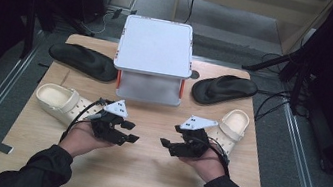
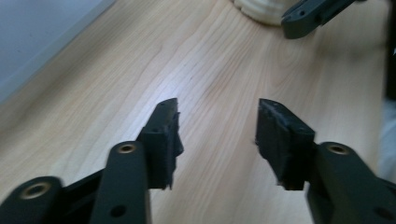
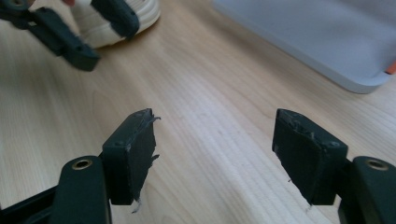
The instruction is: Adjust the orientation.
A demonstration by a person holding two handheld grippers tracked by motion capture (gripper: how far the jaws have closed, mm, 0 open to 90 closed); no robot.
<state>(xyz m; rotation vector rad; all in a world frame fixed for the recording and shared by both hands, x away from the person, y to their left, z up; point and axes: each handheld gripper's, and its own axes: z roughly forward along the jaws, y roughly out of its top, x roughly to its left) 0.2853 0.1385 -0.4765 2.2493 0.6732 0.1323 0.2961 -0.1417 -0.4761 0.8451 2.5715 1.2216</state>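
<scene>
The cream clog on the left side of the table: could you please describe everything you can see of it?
The cream clog looks like moulded foam or rubber, with small holes in its upper and a heel strap. It lies flat on the wooden table, sole down, open heel end toward the table's left edge. A black sandal lies beyond it, apart. The left gripper hovers beside its toe end; contact cannot be told.
</scene>
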